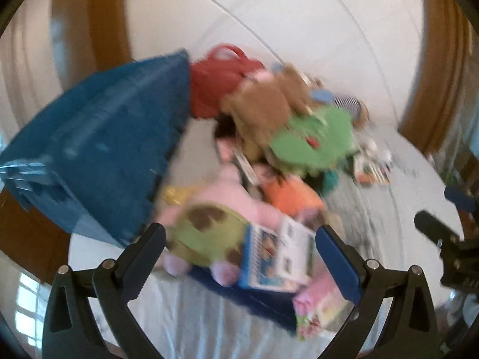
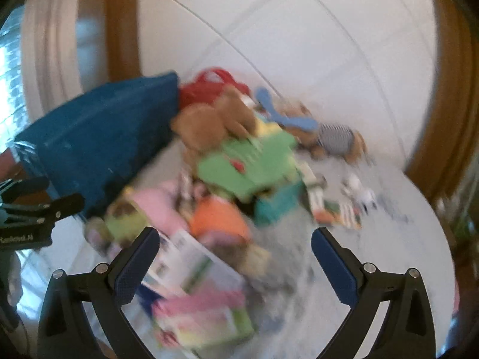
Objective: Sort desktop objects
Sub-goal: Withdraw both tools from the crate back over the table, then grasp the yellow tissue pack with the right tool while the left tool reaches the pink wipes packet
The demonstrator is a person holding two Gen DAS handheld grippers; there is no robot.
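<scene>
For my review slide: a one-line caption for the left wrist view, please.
Left gripper, fingers open and empty, above a blurred pile of plush toys and books beside a blue bag.

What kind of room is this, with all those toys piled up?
Probably a home, perhaps a child's room or play corner. A heap of soft toys, such as a brown plush animal, and picture books lies on a cloth-covered table beside a blue storage bin.
</scene>
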